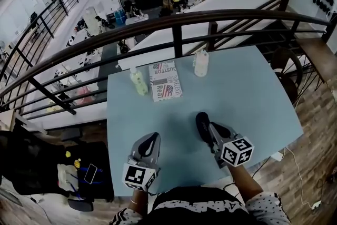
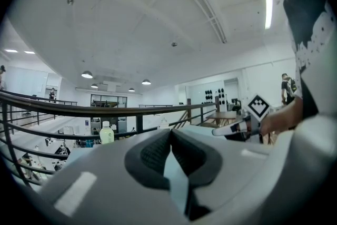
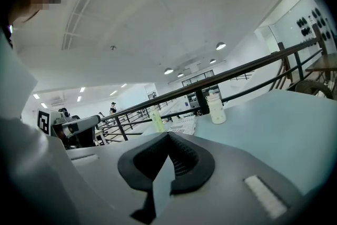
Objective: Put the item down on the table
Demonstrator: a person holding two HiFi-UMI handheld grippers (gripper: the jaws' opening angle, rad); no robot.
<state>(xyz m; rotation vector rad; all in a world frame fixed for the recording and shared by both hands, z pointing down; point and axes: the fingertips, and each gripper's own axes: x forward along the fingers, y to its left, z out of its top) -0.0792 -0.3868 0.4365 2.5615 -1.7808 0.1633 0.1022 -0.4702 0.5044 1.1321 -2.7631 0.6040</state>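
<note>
Tabletop [image 1: 247, 97] in pale blue fills the middle of the head view, set on a mezzanine with a wooden floor [image 1: 316, 124] to its right. A dark railing [image 1: 179, 21] curves along its far edge, and a big open hall lies below beyond it.

The left claw [image 1: 152, 136] hovers over the near part of the tabletop, close to the person and towards the left edge. Its own view shows the two dark pads meeting at their tips with nothing between them, only blue tabletop behind. The right claw [image 1: 201, 118] hangs beside it, a little further out over the tabletop and tipped slightly down. Its pads are also pressed together and grip nothing. Each carries its marker cube at the back, nearest the person. The two are near each other but apart.

Neither claw holds an item. Three things rest on the tabletop at the far edge, well apart from both claws, and which one the task means cannot be told. A printed packet [image 1: 166, 80] in white with red and blue marks lies flat. A yellow-green bottle [image 1: 138, 81] stands upright just beside its left edge. A white bottle [image 1: 200, 62] stands upright to the packet's right, a little apart from it and close to the railing.
</note>
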